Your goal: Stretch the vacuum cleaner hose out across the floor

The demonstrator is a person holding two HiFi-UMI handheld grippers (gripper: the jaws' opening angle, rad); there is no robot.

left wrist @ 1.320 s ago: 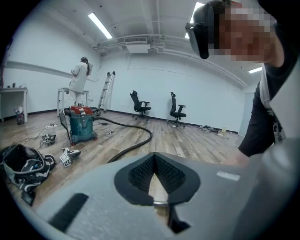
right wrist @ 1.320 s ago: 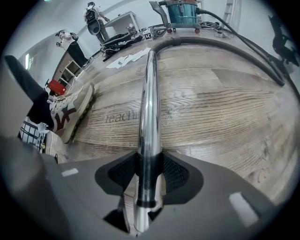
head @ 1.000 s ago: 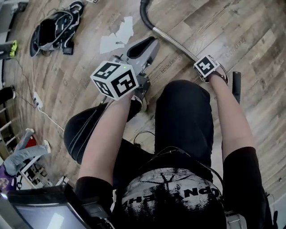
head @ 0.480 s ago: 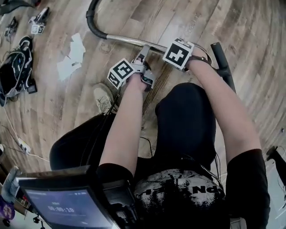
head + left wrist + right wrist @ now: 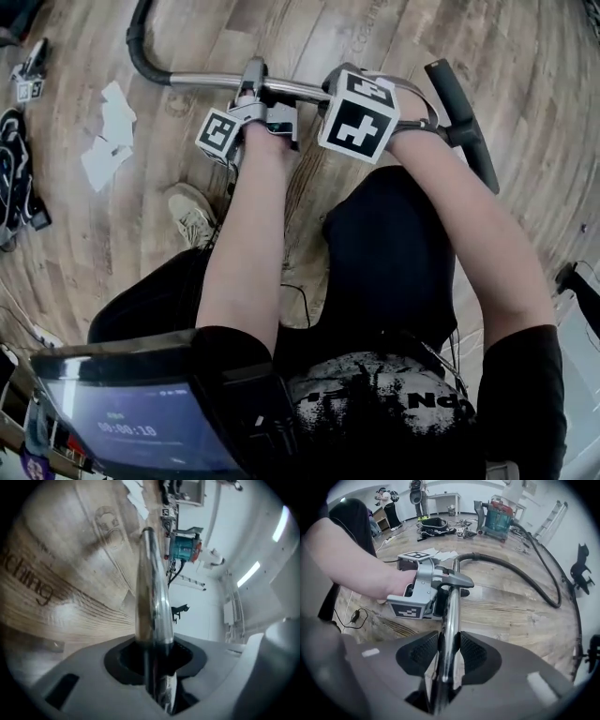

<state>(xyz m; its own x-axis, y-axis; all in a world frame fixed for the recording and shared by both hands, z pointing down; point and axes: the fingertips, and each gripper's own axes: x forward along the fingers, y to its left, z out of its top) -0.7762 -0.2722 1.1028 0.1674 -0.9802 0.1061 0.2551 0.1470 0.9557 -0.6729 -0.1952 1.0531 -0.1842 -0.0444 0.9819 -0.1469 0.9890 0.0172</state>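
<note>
The vacuum cleaner's shiny metal tube (image 5: 202, 80) lies low over the wooden floor, ending in a black handle (image 5: 459, 117). From its far end the black hose (image 5: 520, 576) curves across the floor to the teal vacuum cleaner (image 5: 497, 513). My left gripper (image 5: 255, 80) straddles the tube (image 5: 152, 597); its jaws are closing and the pads sit against the metal. Just behind it, my right gripper (image 5: 449, 653) is shut on the same tube (image 5: 451, 616), with its marker cube (image 5: 361, 112) above.
White paper sheets (image 5: 108, 136) and a black bag (image 5: 9, 187) lie on the floor to the left. The person's shoe (image 5: 192, 211) and legs are right below the tube. A cable (image 5: 356, 616) trails by the left leg. A ladder (image 5: 548, 513) leans at the far wall.
My left gripper dropped from mid-air above the floor to the tube and closed around it, next to the right gripper. The right gripper stayed on the tube. The head view swung left.
</note>
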